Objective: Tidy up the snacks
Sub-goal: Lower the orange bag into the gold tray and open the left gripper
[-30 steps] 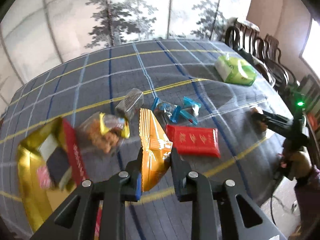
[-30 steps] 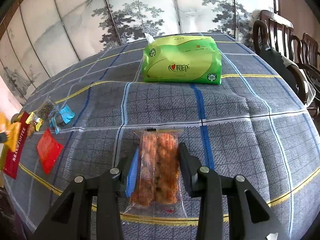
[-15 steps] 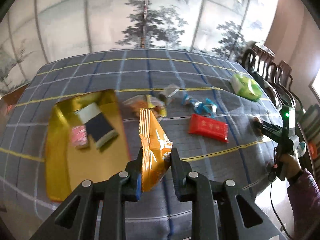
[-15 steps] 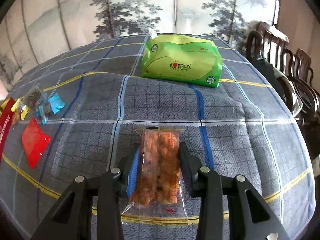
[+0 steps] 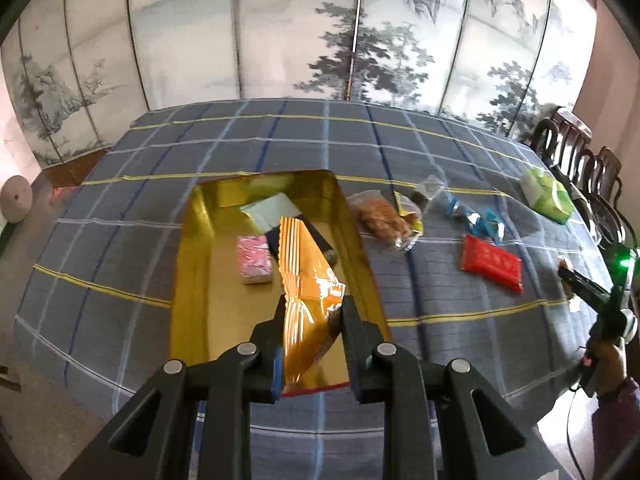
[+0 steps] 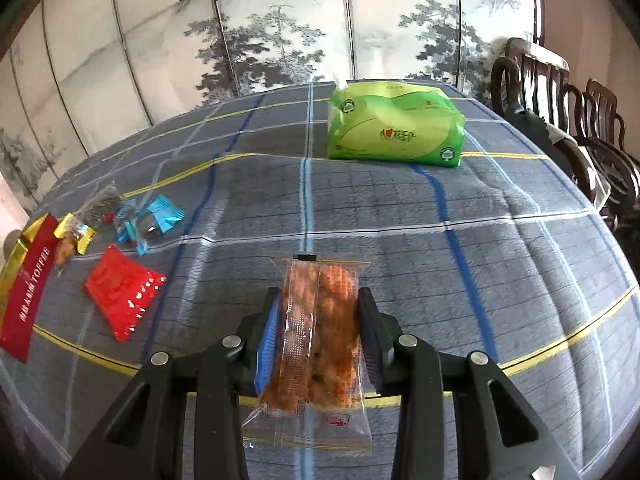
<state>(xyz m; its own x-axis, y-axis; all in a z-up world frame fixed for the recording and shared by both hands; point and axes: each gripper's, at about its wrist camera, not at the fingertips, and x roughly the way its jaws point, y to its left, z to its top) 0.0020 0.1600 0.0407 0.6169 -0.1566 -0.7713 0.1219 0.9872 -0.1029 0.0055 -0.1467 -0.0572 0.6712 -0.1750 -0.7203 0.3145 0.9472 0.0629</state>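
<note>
My left gripper [image 5: 312,312] is shut on an orange foil snack bag [image 5: 306,284] and holds it above the gold box [image 5: 192,264], which lies open on the checked tablecloth. The box holds a pink packet [image 5: 254,258], a pale packet [image 5: 270,210] and a dark one. My right gripper [image 6: 320,312] is shut on a clear packet of orange-brown crackers [image 6: 316,332] near the table's front edge. A red packet [image 5: 490,262] [image 6: 120,290], blue candies [image 5: 476,216] [image 6: 150,222] and a clear bag of fried snacks [image 5: 380,216] lie loose on the cloth.
A green tissue pack [image 6: 394,128] [image 5: 548,196] stands at the far right of the table. Dark wooden chairs [image 6: 560,92] line the right side. A painted folding screen [image 5: 320,32] stands behind the table. The red box lid [image 6: 28,284] shows at the left.
My left gripper has carried the orange bag leftward from over the loose snacks to above the gold box. My right gripper has turned slightly, still holding the cracker packet.
</note>
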